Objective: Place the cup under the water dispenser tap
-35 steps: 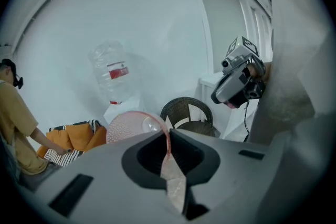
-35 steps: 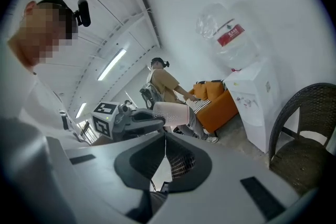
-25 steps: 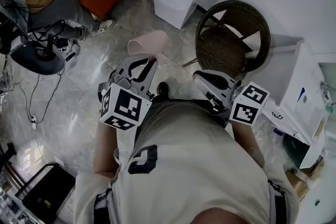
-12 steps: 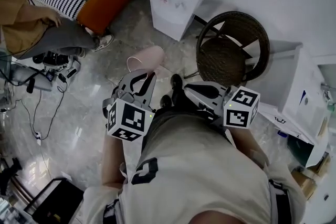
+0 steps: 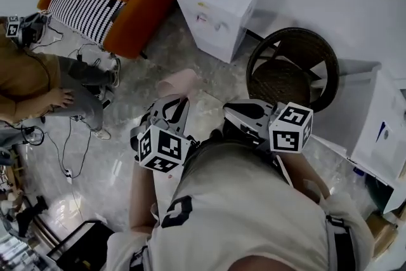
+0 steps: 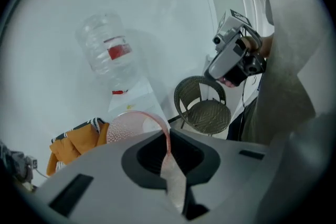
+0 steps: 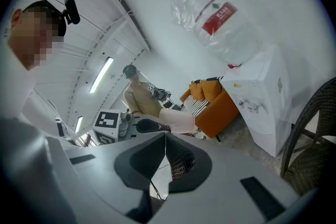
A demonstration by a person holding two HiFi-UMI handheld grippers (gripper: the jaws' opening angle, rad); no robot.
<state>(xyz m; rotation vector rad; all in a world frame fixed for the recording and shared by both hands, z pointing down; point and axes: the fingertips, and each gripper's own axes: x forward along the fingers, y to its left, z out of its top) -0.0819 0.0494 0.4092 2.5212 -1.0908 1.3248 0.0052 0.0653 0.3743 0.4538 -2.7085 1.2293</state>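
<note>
My left gripper (image 5: 171,103) is shut on the wall of a pink cup (image 5: 178,82), which lies tilted with its mouth toward the jaws. In the left gripper view the cup (image 6: 130,126) sticks out ahead of the left gripper (image 6: 169,161), its rim pinched between the pads. The white water dispenser (image 5: 219,6) with its clear bottle (image 6: 107,49) stands ahead against the wall, a stretch of floor away from the cup. My right gripper (image 5: 233,112) hangs beside the left one, shut with nothing in it (image 7: 166,152). The taps are too small to make out.
A dark wicker chair (image 5: 293,68) stands right of the dispenser. An orange sofa (image 5: 114,3) with a striped cushion lies left of it. A seated person (image 5: 38,89) and cables occupy the floor at far left. White cabinets (image 5: 380,130) stand at right.
Both grippers have moved forward toward the dispenser, the left one still holding the pink cup. The dispenser and sofa now show more fully in the head view.
</note>
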